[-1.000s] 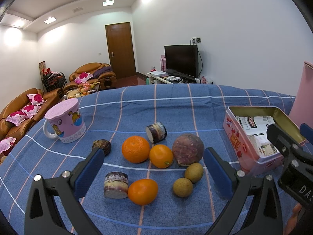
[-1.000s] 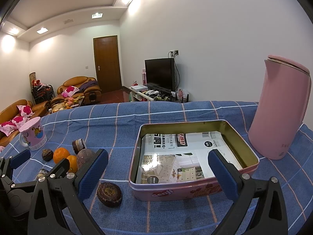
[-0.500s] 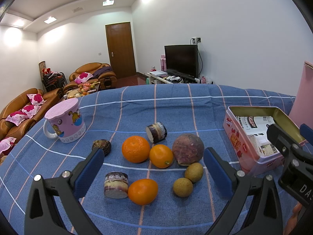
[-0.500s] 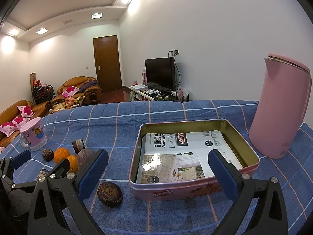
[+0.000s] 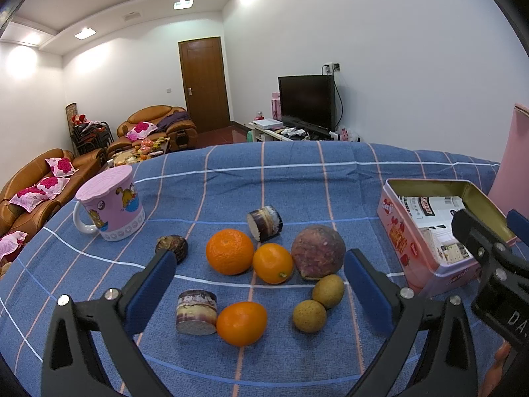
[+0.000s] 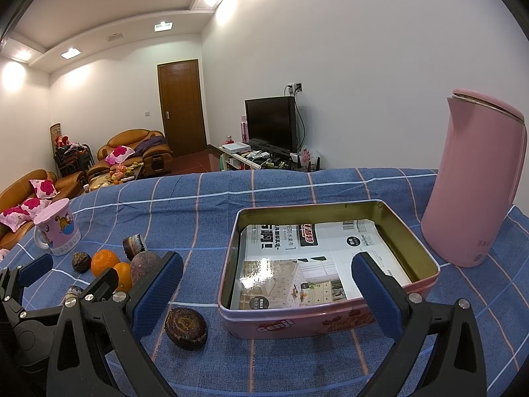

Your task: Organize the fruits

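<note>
An open pink tin (image 6: 327, 317) lined with printed paper is framed between the spread jaws of the right gripper (image 6: 264, 289) above the blue checked tabletop (image 6: 281, 192), with a dark round fruit (image 6: 185, 323) just left of it, a pink kettle (image 6: 472, 185) to its right, and oranges (image 6: 105, 262) farther left.

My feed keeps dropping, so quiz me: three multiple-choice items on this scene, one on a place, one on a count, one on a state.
1. Where is the lone dark fruit lying?
A. inside the tin
B. on the cloth beside the tin
C. in the mug

2. How many oranges are on the cloth?
A. one
B. three
C. five

3. How do the left gripper jaws stand?
A. open, holding nothing
B. shut on an orange
C. shut on the mug

Answers: B, it sits left of the tin's front corner; B, three show in the left view; A, the gap is wide.
</note>
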A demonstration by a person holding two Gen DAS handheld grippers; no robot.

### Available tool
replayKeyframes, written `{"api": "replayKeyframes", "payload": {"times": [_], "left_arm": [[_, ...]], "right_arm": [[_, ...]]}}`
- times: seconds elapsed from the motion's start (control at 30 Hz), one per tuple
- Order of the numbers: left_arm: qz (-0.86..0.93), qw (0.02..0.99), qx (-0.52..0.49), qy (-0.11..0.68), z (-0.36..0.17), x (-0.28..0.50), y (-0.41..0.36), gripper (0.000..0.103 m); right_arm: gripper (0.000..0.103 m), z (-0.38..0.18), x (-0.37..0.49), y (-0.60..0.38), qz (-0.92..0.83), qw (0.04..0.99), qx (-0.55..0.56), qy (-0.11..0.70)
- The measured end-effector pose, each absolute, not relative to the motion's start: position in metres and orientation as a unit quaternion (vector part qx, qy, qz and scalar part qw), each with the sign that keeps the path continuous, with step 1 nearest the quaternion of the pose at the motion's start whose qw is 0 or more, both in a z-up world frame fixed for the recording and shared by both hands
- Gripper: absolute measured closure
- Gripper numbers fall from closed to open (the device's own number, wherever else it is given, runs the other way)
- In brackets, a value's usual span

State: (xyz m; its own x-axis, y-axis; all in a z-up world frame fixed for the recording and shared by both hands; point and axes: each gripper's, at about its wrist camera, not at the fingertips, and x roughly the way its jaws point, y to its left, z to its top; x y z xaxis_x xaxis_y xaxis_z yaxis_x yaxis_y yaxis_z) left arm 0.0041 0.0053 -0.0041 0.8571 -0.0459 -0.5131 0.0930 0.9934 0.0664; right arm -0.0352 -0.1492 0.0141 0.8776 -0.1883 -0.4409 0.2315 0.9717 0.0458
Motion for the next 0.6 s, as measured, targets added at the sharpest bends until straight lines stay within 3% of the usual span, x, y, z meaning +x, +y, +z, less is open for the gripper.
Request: {"api": "replayKeyframes", "payload": {"times": [0.6], "left_arm": [[-0.035,0.961,0.044,0.270,-0.0066,0.0037,0.0079,0.000]], "right_arm": [[0.001,0.0132,-0.0366,-0.1483,-0.099,0.966,0.055,0.230]]}}
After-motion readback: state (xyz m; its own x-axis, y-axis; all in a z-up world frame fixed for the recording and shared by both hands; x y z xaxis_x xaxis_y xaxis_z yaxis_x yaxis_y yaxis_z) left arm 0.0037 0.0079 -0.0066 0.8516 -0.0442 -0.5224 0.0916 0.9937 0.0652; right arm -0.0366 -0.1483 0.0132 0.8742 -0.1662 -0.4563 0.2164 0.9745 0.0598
